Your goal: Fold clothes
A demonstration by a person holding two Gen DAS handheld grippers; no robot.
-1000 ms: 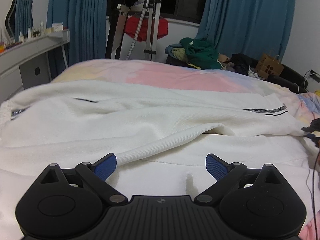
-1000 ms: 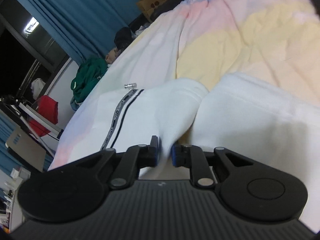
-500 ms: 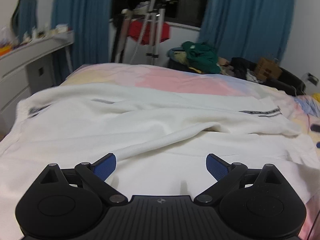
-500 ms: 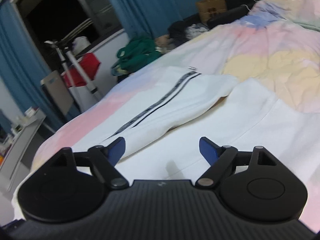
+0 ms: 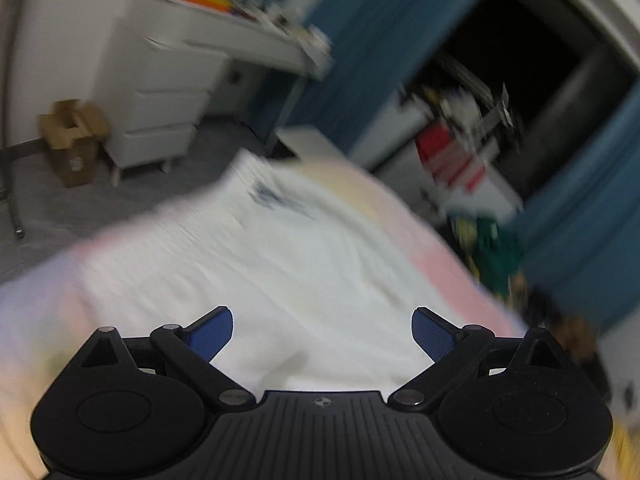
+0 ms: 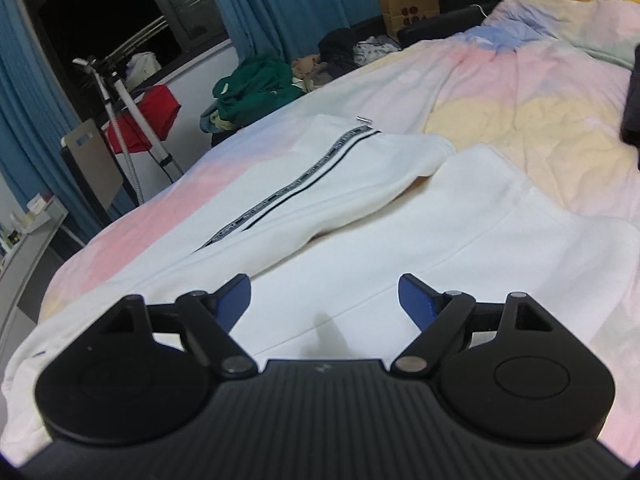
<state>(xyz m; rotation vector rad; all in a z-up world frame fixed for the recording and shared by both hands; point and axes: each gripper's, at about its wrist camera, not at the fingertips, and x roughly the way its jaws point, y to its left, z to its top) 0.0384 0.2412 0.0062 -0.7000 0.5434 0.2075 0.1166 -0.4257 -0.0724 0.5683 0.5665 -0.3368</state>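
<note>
Across the middle of both frames, the white garment (image 6: 360, 216) is lying spread on the pastel bed (image 6: 520, 92), one sleeve with a dark stripe (image 6: 296, 188) folded over its body. Both tools are standing wide open and holding nothing: the right tool (image 6: 324, 298) is hovering low over the cloth at bottom centre, the left tool (image 5: 322, 330) likewise, its view blurred. Any next pinch is best taken at a hem or edge, lifted evenly, probably.
</note>
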